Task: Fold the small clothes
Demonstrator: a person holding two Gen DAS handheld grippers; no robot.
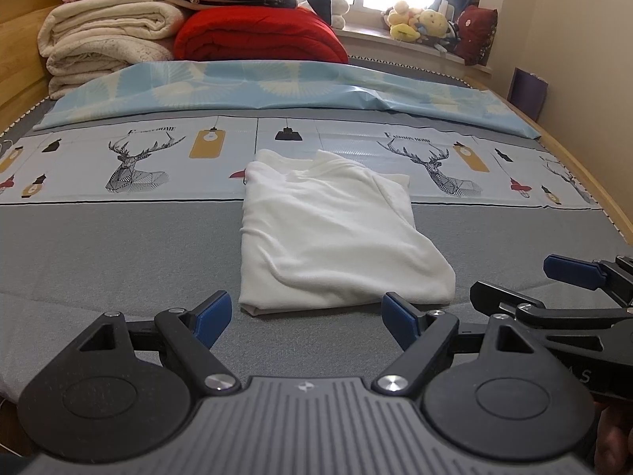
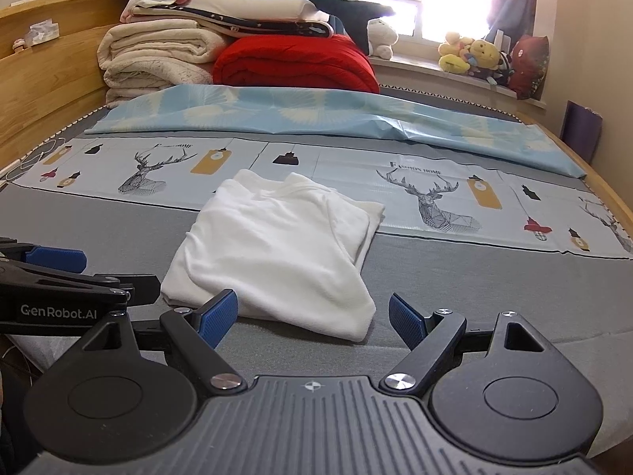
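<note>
Both grippers hang spread and empty just short of the garment: the left gripper (image 1: 306,318) faces its near edge, and the right gripper (image 2: 312,318) has one blue pad (image 2: 219,316) overlapping the near hem in its view; contact cannot be told. The white garment (image 1: 336,237) lies partly folded on the grey bedsheet (image 1: 118,245), its far end on the deer-print cloth (image 1: 138,166). Likely risks: a pinch catching only the top layer would peel the fold open, and pinching too deep could gather the sheet too. With the tools so near each other, they could collide. Legible writing: "GenRobot.AI" on the left tool's side (image 2: 59,310), and "FASHION HOME" on the printed cloth.
</note>
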